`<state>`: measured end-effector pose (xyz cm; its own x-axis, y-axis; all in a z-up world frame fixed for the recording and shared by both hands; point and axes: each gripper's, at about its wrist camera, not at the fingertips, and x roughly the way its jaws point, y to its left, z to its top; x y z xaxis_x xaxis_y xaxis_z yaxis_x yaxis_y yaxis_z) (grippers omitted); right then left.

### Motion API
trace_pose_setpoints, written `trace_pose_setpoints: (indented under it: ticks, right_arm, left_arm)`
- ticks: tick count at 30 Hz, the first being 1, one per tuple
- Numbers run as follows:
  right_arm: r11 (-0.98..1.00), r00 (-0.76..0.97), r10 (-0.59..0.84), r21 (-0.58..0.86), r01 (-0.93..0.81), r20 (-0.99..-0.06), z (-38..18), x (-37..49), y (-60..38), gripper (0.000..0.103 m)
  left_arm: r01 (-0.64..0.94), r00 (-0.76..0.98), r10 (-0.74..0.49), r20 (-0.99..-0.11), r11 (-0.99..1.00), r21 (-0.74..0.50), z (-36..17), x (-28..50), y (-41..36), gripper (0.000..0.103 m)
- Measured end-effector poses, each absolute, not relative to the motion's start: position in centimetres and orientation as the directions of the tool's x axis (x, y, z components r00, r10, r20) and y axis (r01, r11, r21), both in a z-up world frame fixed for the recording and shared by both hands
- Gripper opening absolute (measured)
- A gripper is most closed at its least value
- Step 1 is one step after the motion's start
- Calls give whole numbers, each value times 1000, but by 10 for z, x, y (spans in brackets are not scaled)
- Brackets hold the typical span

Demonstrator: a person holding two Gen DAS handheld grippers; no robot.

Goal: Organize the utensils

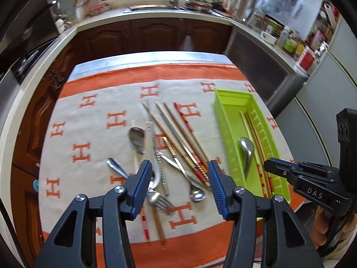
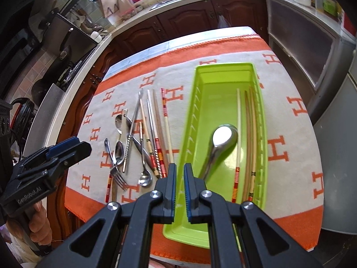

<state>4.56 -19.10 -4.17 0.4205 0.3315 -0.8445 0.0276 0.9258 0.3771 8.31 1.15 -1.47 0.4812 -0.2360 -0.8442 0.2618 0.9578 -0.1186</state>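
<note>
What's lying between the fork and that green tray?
In the right wrist view, a small spoon and chopstick ends lie on the cloth between the fork and the tray.
</note>
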Motion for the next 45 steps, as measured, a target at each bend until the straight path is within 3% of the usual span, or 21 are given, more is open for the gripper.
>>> trace_pose_setpoints:
  ticks: [8, 18, 30, 40, 45]
  right_arm:
    - [930, 408, 350, 365, -43, -843, -36, 70, -164, 7]
    - [947, 320, 320, 308, -89, -892, -69, 140, -133, 7]
    - [973, 207, 226, 210, -97, -952, -124, 193, -109, 7]
    - [979, 226, 157, 122, -163, -961, -129, 195, -94, 6]
    - [976, 231, 201, 176, -126, -952, -128, 192, -104, 5]
  left_arm:
    - [151, 501, -200, -842, 978, -142, -20, 87, 57, 52]
    - [102, 450, -210, -868, 978, -183, -57, 106, 66, 52]
    - [81, 426, -247, -870, 969, -235, -77, 128, 74, 52]
    - [93, 423, -277, -862, 960, -263, -78, 144, 65, 52]
    - [114, 413, -305, -858, 952, -284, -77, 159, 50, 52]
